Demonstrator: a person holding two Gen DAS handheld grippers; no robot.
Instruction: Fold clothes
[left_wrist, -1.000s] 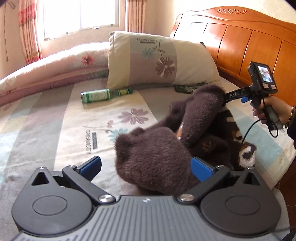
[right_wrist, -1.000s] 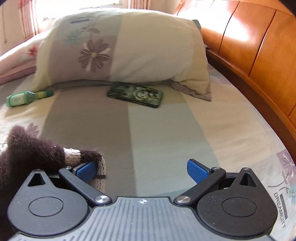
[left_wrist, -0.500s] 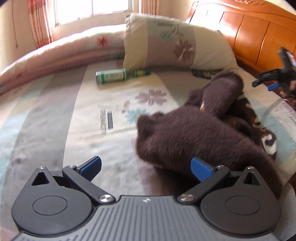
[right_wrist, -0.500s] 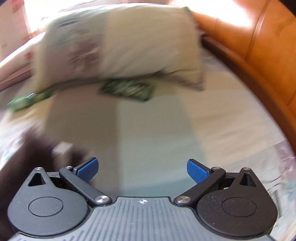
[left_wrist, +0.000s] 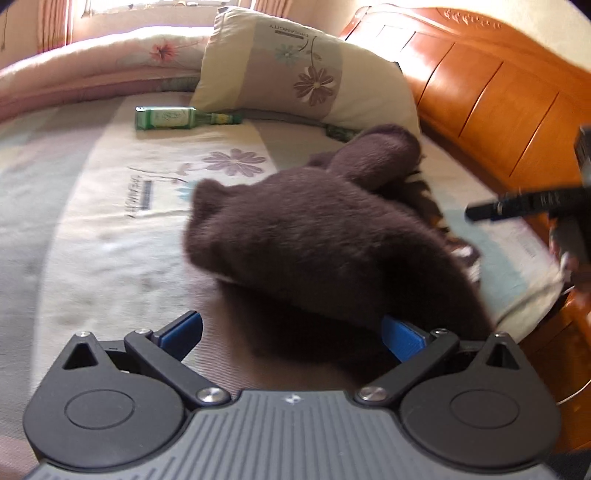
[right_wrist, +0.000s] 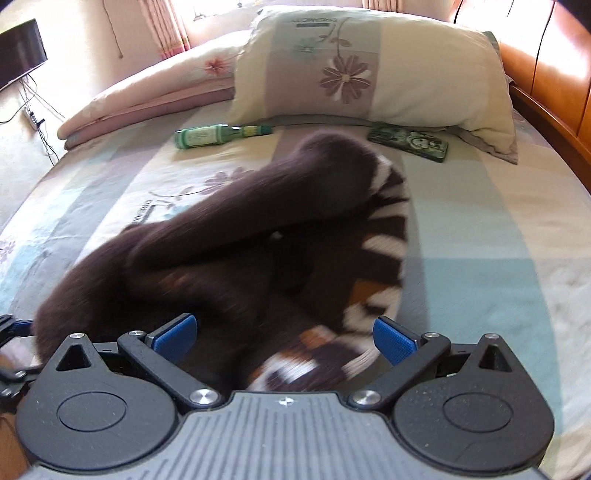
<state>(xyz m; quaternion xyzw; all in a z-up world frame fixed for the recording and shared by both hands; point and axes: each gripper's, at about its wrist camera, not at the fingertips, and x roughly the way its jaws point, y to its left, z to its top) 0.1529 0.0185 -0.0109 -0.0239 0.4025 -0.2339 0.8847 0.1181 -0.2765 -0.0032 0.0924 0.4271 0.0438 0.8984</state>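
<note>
A dark brown fuzzy garment (left_wrist: 332, 240) lies bunched on the bed, one sleeve pointing toward the pillow. In the right wrist view the same garment (right_wrist: 229, 236) shows a brown, white and orange knit lining (right_wrist: 384, 258) along its right side. My left gripper (left_wrist: 291, 332) is open at the garment's near edge; the fabric laps over its right finger (left_wrist: 402, 334). My right gripper (right_wrist: 284, 334) is open just above the near end of the garment, holding nothing. It also shows blurred at the right of the left wrist view as the right gripper (left_wrist: 524, 203).
A flowered pillow (right_wrist: 388, 70) leans on the wooden headboard (left_wrist: 498, 96). A green bottle (right_wrist: 218, 134) and a flat green patterned case (right_wrist: 410, 142) lie in front of it. A folded quilt (right_wrist: 147, 99) runs along the far side. A dark screen (right_wrist: 20, 51) hangs at the left.
My right gripper swung from facing the pillow and bare sheet to looking over the garment. My left gripper shifted so the garment fills more of its view. Both stayed open.
</note>
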